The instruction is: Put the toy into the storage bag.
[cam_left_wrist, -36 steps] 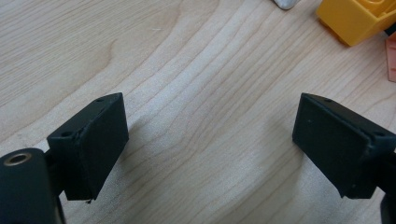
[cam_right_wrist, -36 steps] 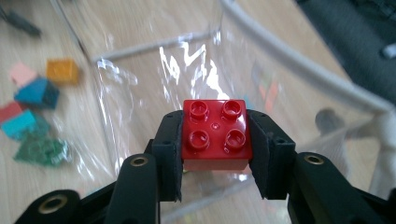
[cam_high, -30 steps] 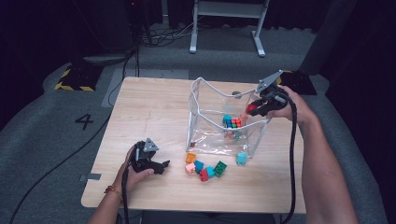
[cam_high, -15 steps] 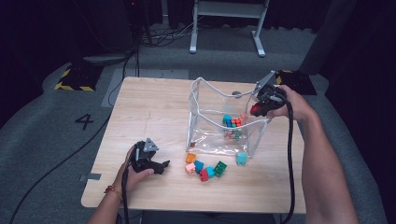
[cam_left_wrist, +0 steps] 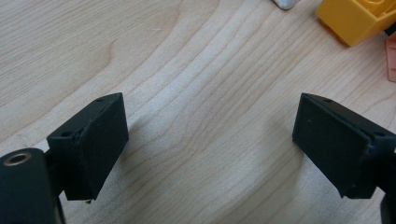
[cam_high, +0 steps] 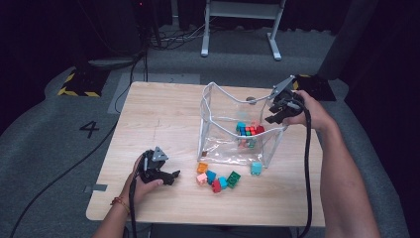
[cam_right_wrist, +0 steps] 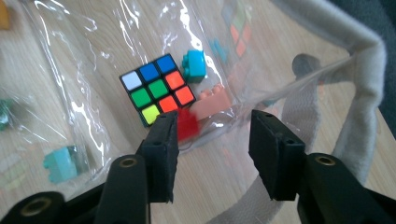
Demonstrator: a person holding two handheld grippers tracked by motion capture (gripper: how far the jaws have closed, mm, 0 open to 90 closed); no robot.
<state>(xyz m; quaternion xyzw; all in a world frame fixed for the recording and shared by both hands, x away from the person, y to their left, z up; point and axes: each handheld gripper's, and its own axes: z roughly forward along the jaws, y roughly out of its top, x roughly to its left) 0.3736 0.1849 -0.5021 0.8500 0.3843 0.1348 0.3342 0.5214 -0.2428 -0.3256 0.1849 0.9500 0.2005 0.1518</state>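
our right gripper [cam_right_wrist: 212, 140] jaws have just been opening; a red brick [cam_right_wrist: 187, 125] drops into the clear bag [cam_high: 218, 148]. left gripper [cam_high: 171, 176], at seven o'clock, gapes empty.

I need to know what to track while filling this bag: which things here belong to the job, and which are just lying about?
Job in hand:
clear bag
Rubik's cube in it
red brick by the cube
loose bricks on the table

Lying about:
white stand
floor cables
hazard-striped mat
painted 4
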